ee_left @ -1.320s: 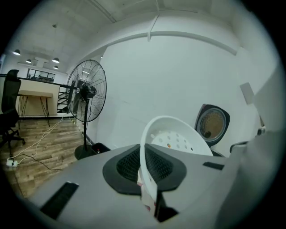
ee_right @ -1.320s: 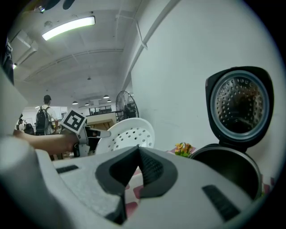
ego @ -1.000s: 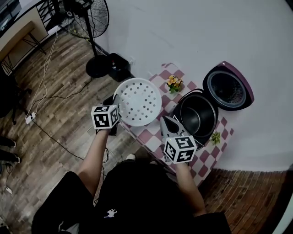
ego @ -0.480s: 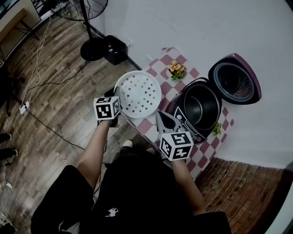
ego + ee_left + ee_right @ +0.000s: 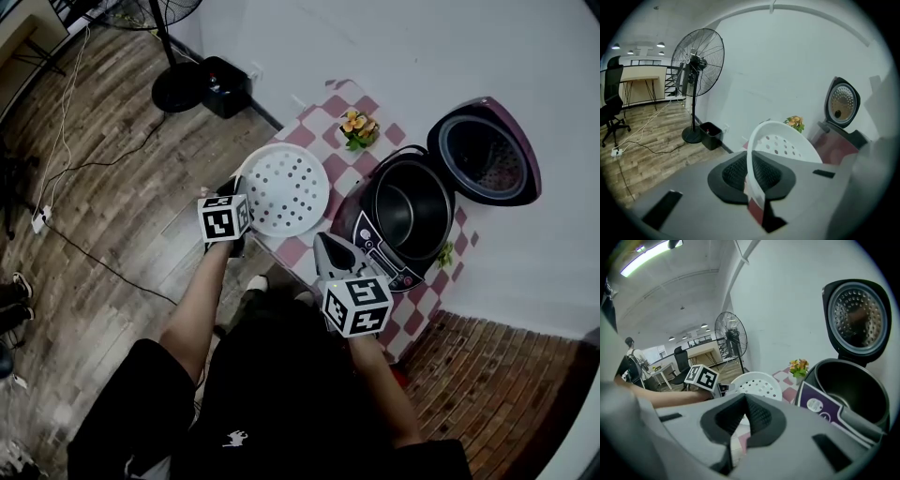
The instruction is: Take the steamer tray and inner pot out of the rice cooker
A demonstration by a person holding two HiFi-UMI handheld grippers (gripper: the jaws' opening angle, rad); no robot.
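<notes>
**A:** What is the left gripper (image 5: 236, 201) holding?

**B:** Its jaws are nearly together, pinched on the near rim of the white, round, perforated plastic steamer tray (image 5: 284, 190). In the left gripper view the rim runs edge-on between the black pads.

**A:** Which way does the tray lie?

**B:** Its open face is up and about level, with the holed floor showing. Being round, it has no long axis. It reaches away from the gripper toward the small pot of orange and yellow flowers (image 5: 359, 127), over the left end of the pink-and-white chequered bench (image 5: 298, 253). I cannot tell whether it touches the cloth.

**A:** And the left arm?

**B:** The bare forearm is stretched forward from the body, and the gripper points forward and down.

**A:** What about the right gripper (image 5: 325, 246)?

**B:** Its jaws are closed on each other with nothing between them. It points forward and down at the front panel of the dark purple rice cooker (image 5: 373, 246), just beside it. The forearm is bent in close to the body.

**A:** Where is the pot?

**B:** The dark metal inner pot (image 5: 408, 211) sits in the cooker, mouth up, just right of the tray. The cooker's hinged lid (image 5: 489, 148) stands open behind it, toward the white wall.
</notes>
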